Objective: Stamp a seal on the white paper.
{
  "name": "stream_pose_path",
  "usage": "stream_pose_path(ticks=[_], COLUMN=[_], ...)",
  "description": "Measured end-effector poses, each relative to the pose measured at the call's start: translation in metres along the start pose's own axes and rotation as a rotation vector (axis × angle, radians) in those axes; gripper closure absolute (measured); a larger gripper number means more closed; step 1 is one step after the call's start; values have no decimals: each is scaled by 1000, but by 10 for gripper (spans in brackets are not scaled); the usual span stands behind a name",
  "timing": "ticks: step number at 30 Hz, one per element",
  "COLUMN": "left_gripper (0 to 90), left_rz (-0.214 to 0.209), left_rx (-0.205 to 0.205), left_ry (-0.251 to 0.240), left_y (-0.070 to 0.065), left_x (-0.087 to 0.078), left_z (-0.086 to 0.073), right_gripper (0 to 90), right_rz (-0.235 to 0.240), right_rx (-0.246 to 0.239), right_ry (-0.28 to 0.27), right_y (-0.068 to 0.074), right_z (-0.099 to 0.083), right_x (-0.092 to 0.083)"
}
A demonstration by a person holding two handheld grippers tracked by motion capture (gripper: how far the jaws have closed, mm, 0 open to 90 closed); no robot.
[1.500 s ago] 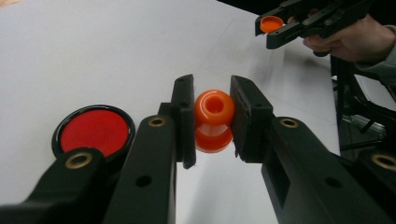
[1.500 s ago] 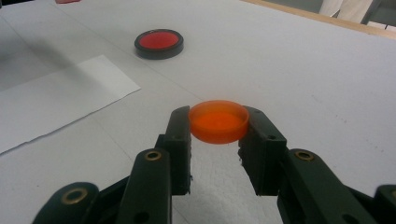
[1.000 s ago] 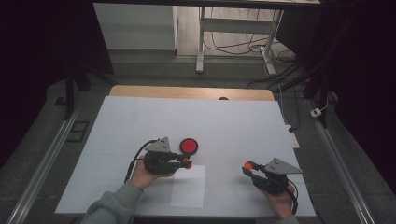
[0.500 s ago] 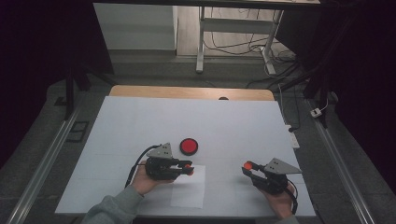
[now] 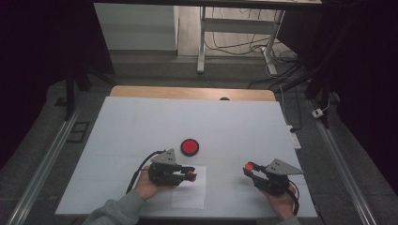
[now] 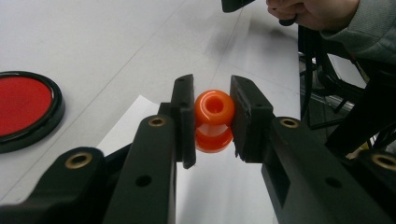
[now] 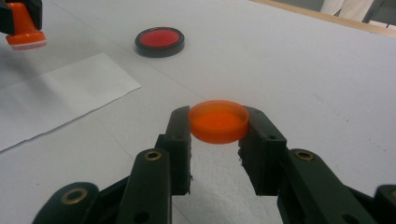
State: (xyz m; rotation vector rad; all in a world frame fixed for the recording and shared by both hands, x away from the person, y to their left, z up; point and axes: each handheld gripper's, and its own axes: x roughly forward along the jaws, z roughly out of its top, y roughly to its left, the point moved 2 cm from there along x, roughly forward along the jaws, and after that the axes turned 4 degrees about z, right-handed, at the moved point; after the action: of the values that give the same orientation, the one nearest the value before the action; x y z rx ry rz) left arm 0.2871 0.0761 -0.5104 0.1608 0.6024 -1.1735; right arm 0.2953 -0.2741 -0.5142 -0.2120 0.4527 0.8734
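From above, a white table (image 5: 141, 122) stands in a dark room with cables on the floor beyond its far edge; the left gripper (image 5: 190, 174) hangs over a sheet of paper (image 5: 190, 194) near the near edge, beside a red ink pad (image 5: 190, 146). The left gripper view shows its jaws clamped on an orange stamp (image 6: 214, 120), the stamp's long axis upright. In the right gripper view the right gripper (image 7: 218, 125) pinches an orange cap (image 7: 218, 121), open side up; no writing is legible.

Orange stamp (image 6: 214, 120), knob-handled, clamped upright above the white paper (image 5: 190, 193); its shallow orange cap (image 7: 218, 121) held mouth-up, well right of the paper.
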Motion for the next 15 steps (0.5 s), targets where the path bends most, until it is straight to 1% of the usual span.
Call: stream_pose_path(ticks=[1,6,11,15], left_gripper=[716,716,716,716], left_rz=[-1,-9,-11,4], left_rx=[0,8,19,21], left_ry=[4,12,37,49], left_y=[0,-4,-5,-4], left_x=[1,5,10,13], left_z=[-1,-2,-6,-9], right_gripper=[646,647,647,647], right_rz=[6,1,4,3], right_rx=[1,3,0,2], right_ry=[-1,-4,3,4], right_y=[0,0,0,-1], right_z=[0,0,0,-1], right_x=[0,0,1,1])
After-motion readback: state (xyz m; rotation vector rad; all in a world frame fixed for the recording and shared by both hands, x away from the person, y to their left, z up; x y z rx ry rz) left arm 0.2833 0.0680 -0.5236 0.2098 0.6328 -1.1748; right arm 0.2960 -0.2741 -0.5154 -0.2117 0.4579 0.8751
